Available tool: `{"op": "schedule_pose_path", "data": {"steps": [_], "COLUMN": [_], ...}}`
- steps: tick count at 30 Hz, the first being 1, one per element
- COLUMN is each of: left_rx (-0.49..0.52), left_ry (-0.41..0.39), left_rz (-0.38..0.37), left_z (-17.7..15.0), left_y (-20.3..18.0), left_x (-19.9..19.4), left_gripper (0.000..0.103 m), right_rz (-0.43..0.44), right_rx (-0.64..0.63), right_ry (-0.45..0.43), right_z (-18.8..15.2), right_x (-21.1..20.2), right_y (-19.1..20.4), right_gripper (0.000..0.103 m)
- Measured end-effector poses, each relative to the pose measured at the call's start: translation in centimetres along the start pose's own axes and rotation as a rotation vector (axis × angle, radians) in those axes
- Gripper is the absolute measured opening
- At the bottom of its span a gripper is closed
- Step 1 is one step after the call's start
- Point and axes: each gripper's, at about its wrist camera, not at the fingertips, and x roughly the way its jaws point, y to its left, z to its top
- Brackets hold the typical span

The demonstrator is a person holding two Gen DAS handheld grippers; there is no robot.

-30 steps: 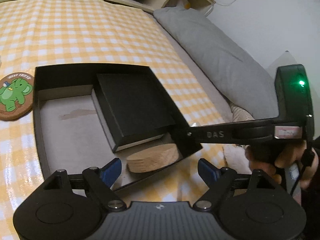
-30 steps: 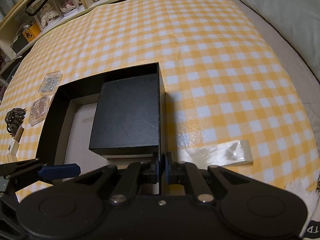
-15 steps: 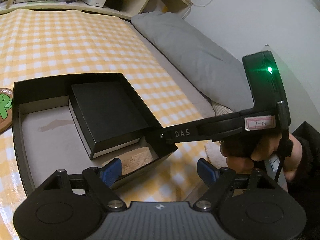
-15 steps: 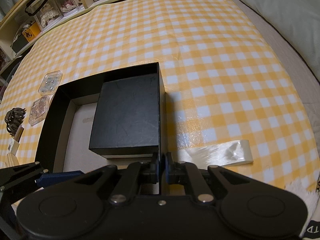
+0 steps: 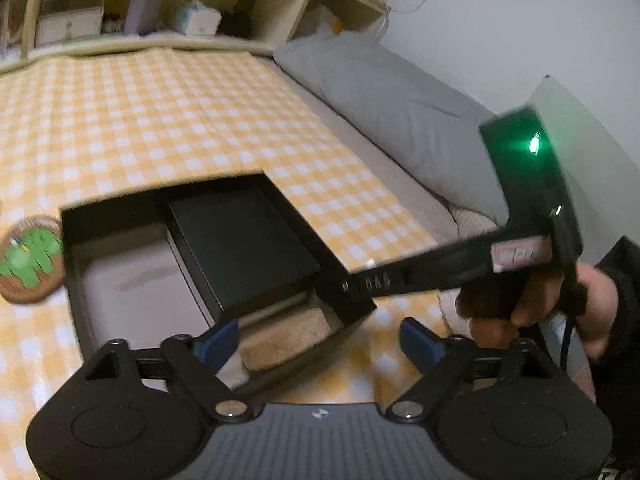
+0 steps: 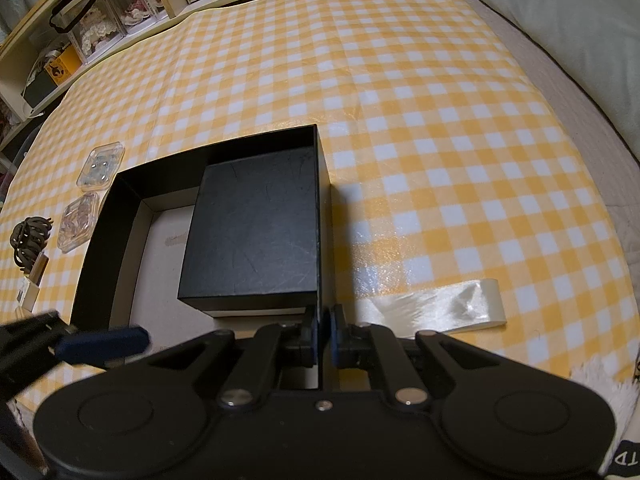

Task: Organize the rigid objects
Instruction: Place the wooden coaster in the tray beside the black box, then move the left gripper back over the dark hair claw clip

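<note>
**Tray wall pinched, wood block seen by one camera**

Left view alone shows the frog coaster [image 5: 30,266] and the wood block [image 5: 286,338] in the black tray [image 5: 76,280], under the left gripper [image 5: 320,340], whose jaws have just been widening, empty. Right view alone shows clear cases [image 6: 90,196]; right gripper [image 6: 325,336] pinches the tray's wall beside the black box [image 6: 256,232].

One open black tray [image 6: 100,240], one black box [image 6: 252,236], two clear plastic cases [image 6: 100,166], one wooden block [image 5: 284,338].
</note>
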Motion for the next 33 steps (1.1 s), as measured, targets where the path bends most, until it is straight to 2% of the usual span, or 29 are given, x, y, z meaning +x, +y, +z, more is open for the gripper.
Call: {"op": "schedule_pose_path", "data": {"steps": [2,4,8,14,19,24,33], "left_rx": [0.007,0.050,0.100,0.052,0.009,-0.023,-0.097], "left_ry": [-0.031,-0.029,-0.091,-0.189,-0.252,-0.276,-0.251], "left_rz": [0.020,0.044,0.124,0.233,0.394,0.537,0.726], "left_z": [0.6,1.2,2.1,4.0,5.0,5.1,4.2], "left_y": [0.0,-0.2,-0.2,2.6,5.7,9.1,14.8], "left_x": [-0.9,-1.5,-2.9,-5.3,-6.4,-7.0,-7.6], "left_gripper": [0.097,0.098,0.101,0.103,0.103,0.103,0.103], "right_rz": [0.000,0.002,0.008,0.007,0.007,0.008,0.008], "right_rx": [0.001,0.008,0.019,0.019,0.021,0.021,0.021], "right_ry": [0.000,-0.001,0.002,0.002,0.002,0.002,0.002], "right_z": [0.0,-0.1,-0.2,-0.1,-0.1,-0.1,-0.1], "right_x": [0.0,-0.1,-0.1,-0.1,-0.1,-0.1,-0.1], "right_y": [0.0,0.0,-0.2,-0.3,-0.3,-0.3,-0.3], "right_gripper": [0.007,0.007,0.007,0.007,0.007,0.007,0.007]}}
